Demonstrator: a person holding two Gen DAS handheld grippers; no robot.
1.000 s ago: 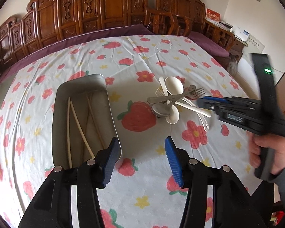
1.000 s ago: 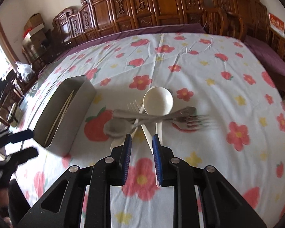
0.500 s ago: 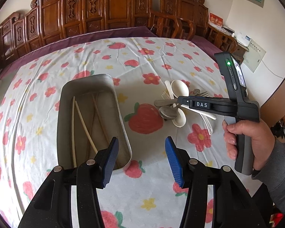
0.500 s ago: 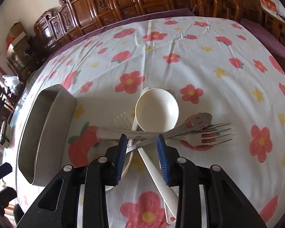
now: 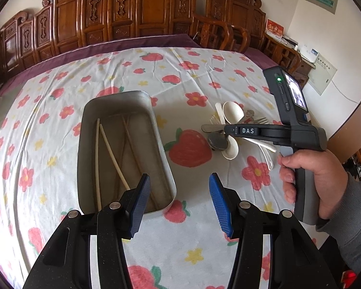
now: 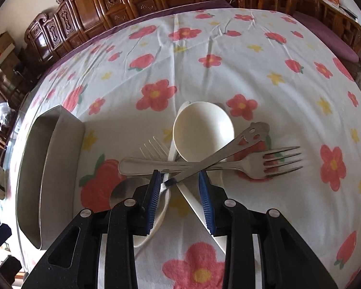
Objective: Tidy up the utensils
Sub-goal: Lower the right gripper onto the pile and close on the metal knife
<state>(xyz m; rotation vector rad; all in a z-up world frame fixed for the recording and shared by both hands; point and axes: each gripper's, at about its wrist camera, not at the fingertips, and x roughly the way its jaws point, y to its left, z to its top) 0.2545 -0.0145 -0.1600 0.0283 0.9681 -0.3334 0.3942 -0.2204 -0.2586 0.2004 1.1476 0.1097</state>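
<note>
Utensils: partly sorted. Metal tray [image 5: 122, 101] on tabletop [image 5: 192, 228], holding chopsticks [image 5: 113, 151] only. Pile right of tray still unsorted: white ladle [image 6: 203, 132], fork [image 6: 252, 163], steel spoon [image 6: 219, 155]. Right claw [image 6: 180, 192] just widened, part open, astride steel spoon handle, not gripping. Left claw [image 5: 178, 204] half open, empty.

you get soft, even daylight, fisheye bending and dark corners at both views' edges, a bright glint on the metal fork [image 6: 260, 163], and slight blur far left.
</note>
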